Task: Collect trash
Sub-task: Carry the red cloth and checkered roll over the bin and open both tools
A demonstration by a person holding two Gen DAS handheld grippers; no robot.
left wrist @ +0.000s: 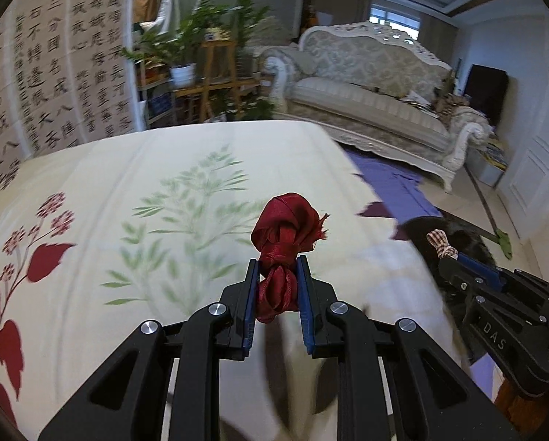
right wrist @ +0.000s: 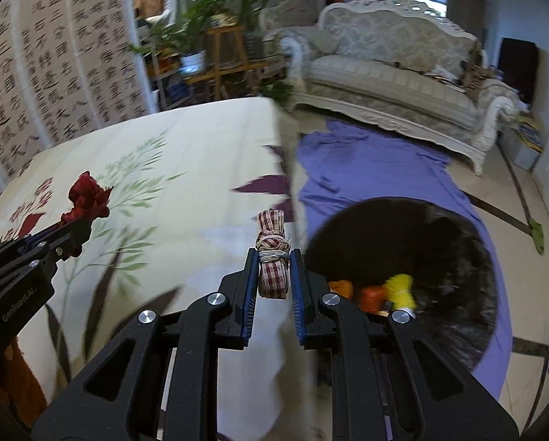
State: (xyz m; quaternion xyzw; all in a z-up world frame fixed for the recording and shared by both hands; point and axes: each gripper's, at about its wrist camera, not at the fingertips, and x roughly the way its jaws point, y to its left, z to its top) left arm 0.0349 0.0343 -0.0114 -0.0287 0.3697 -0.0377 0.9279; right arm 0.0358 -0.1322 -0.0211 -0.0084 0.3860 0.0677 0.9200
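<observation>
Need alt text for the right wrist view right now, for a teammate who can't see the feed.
The right gripper is shut on a red-checked ribbon bundle, above the edge of a floral-cloth table beside a black bin holding orange and yellow scraps. At left, the left gripper holds a red ribbon knot; a cream sofa stands behind.

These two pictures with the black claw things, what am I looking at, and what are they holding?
Each picture comes from a camera mounted on a hand-held, two-fingered gripper; a person carries one in each hand. The left gripper pinches a knotted red ribbon. The right gripper pinches a checked ribbon bundle tied with string. Below them is a table under a cream floral cloth. Beside it, on the floor, stands a black bin already holding orange and yellow scraps.
</observation>
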